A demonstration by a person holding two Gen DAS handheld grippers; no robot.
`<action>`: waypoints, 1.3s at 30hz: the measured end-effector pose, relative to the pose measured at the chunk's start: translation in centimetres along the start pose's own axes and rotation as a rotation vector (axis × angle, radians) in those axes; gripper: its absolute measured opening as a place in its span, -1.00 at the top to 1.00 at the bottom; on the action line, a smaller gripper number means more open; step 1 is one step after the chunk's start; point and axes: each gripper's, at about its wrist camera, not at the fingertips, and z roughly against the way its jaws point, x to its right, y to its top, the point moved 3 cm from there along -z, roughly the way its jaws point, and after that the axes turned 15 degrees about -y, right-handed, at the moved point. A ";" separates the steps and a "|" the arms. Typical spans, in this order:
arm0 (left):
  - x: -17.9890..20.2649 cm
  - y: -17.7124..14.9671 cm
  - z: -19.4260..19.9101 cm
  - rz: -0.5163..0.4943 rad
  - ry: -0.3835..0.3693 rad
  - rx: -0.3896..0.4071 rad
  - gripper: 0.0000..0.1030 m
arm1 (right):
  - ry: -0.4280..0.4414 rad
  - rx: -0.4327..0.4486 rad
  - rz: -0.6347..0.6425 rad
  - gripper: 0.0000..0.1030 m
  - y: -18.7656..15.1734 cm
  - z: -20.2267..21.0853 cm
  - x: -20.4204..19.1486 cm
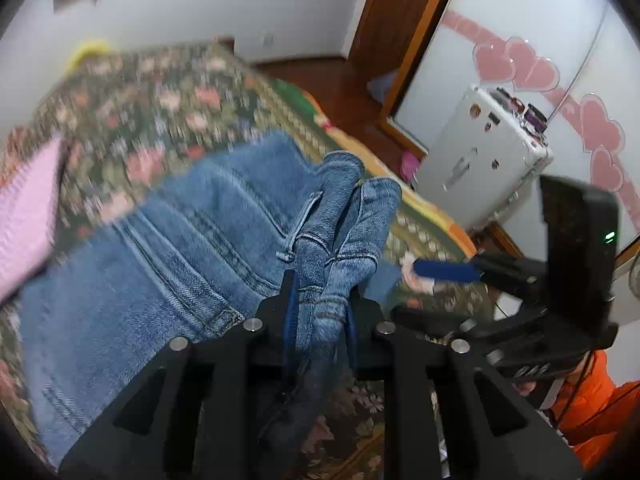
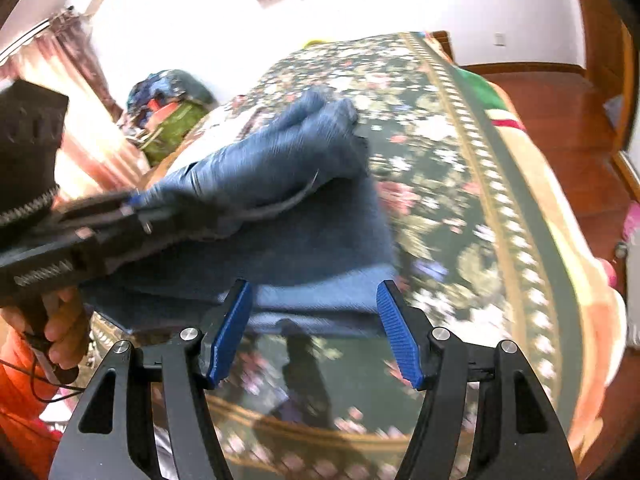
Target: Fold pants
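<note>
Mid-fold: left gripper (image 1: 318, 300) pinching bunched jeans (image 1: 160, 232) waistband. Right gripper (image 2: 314, 320) empty, approx half open, denim edge just ahead. Next, prob: grab that edge, square up.

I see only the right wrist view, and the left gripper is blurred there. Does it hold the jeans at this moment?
Observer: Yes. In the left wrist view the left gripper is shut on a bunched fold of the jeans, next to a belt loop.
Operator: Where is the rest of the jeans?
Observer: It spreads away from the gripper over the floral bedspread.
Operator: Is anything near them on that side?
Observer: A pink cloth lies at the left edge of that view, beside the jeans.
</note>
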 end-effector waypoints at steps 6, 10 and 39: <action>0.2 -1.5 -0.9 0.008 0.033 -0.004 0.28 | -0.045 -0.005 -0.054 -0.19 -0.9 1.0 2.2; 1.6 -2.2 -1.4 -0.017 -0.019 -0.020 -0.55 | -0.053 0.003 -0.073 -0.19 -0.8 1.2 2.4; -25.1 1.2 10.4 0.278 0.483 0.158 -0.60 | 0.020 -0.082 0.066 -0.20 -0.8 -1.0 -5.3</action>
